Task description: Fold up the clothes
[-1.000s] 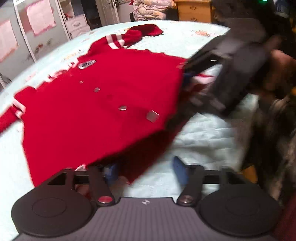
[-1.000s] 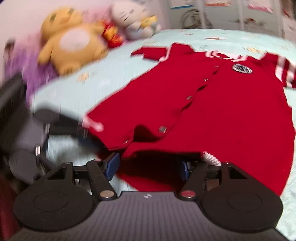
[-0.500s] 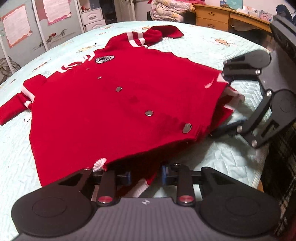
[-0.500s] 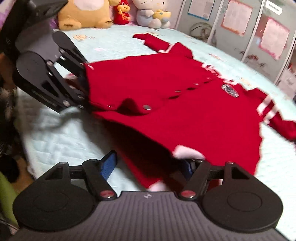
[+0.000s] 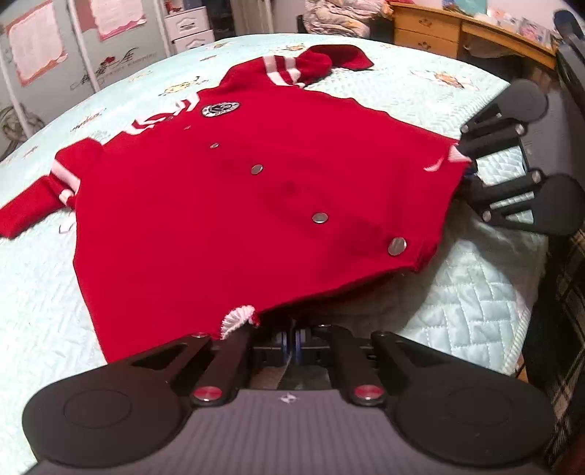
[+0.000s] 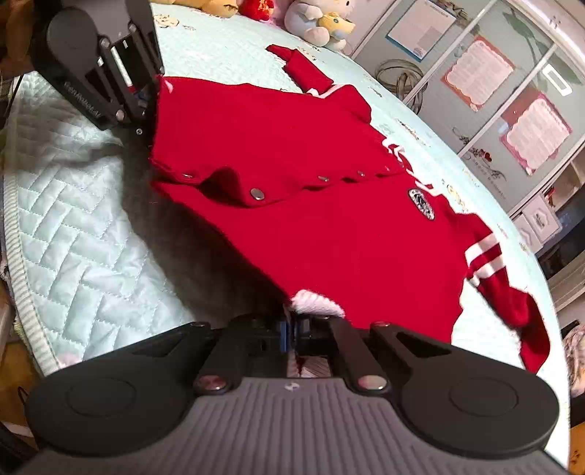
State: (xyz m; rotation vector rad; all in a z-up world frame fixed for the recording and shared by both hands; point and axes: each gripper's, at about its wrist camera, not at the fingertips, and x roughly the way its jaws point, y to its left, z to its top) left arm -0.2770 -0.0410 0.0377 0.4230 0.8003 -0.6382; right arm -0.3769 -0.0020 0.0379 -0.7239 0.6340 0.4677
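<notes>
Both your tools have just closed: left tool [image 5: 291, 338] and right tool [image 6: 291, 329] each pinch the red cardigan's [image 5: 226, 204] hem above the bed [image 5: 475, 292].

A pale mint quilted bedspread [image 5: 475, 292] fills the middle of both views. A wooden desk with drawers [image 5: 431, 29] sits upper right in the left view. Plush toys [image 6: 318, 22] line the right view's top edge, pink-framed papers [image 6: 479, 73] upper right.

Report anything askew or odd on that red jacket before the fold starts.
The red jacket's front placket gapes open between the lowest snaps instead of lying flat. The sleeves lie bunched, not spread straight. No damage is visible.
</notes>
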